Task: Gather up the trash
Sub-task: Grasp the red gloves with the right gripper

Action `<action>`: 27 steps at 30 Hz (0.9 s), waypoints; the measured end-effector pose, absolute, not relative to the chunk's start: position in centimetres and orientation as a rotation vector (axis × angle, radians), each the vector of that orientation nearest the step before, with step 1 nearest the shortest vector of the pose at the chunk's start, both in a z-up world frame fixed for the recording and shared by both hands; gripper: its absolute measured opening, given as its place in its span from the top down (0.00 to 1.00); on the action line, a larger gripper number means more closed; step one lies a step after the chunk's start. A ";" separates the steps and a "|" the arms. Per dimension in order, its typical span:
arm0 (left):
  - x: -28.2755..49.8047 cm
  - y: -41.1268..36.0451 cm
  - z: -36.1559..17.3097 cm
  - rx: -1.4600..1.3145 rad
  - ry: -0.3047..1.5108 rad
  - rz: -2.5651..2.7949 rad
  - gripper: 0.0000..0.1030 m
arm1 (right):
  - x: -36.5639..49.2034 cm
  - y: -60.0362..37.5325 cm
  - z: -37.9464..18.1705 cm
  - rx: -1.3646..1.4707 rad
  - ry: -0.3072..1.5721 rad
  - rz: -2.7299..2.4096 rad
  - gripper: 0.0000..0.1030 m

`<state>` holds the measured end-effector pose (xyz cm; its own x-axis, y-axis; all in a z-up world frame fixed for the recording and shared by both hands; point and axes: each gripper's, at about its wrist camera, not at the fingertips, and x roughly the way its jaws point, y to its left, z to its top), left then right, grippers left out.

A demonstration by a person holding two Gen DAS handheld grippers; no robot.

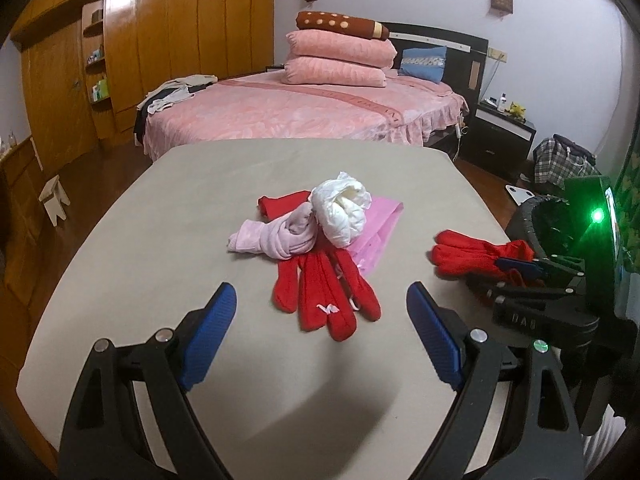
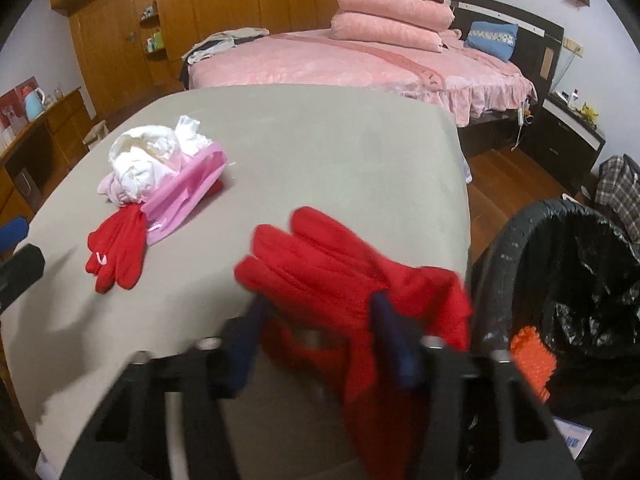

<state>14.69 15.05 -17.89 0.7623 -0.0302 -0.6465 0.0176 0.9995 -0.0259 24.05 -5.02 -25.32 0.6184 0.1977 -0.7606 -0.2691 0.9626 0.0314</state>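
On the beige table [image 1: 152, 240] lies a heap: a crumpled white plastic wad [image 1: 342, 208], a light pink cloth [image 1: 276, 238], a pink plastic bag [image 1: 380, 232] and red gloves [image 1: 320, 280]. My left gripper [image 1: 320, 292] hovers open just in front of the heap, holding nothing. A single red glove [image 2: 332, 264] lies at the table's right edge. My right gripper [image 2: 320, 304] has its blurred blue fingers [image 2: 396, 340] on either side of the glove's cuff, closed on it. The left wrist view shows that right gripper [image 1: 516, 266] on the glove [image 1: 472, 256].
A bin with a black liner [image 2: 580, 264] stands just right of the table, with an orange item [image 2: 532, 360] inside. A pink bed [image 1: 312, 108], a wooden wardrobe [image 1: 180, 40] and a dark nightstand [image 1: 504, 136] are behind. A checked bag [image 1: 560, 160] sits on the floor.
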 end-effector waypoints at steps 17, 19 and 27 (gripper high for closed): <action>15.3 15.6 -18.2 -0.040 0.706 -0.017 0.18 | 22.4 -3.7 -21.4 0.019 0.779 0.447 0.36; 15.3 15.6 -18.3 -0.039 0.705 -0.016 0.18 | 22.4 -4.3 -21.3 0.008 0.768 0.405 0.21; 15.6 15.6 -18.5 -0.046 0.708 -0.021 0.18 | 25.6 -4.7 -24.4 -0.039 0.866 0.362 0.15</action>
<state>15.62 15.58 -18.47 0.7593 -0.0350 -0.6498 0.0040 0.9988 -0.0492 25.65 -4.67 -24.43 0.5907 0.2954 -0.7509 -0.3265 0.9385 0.1123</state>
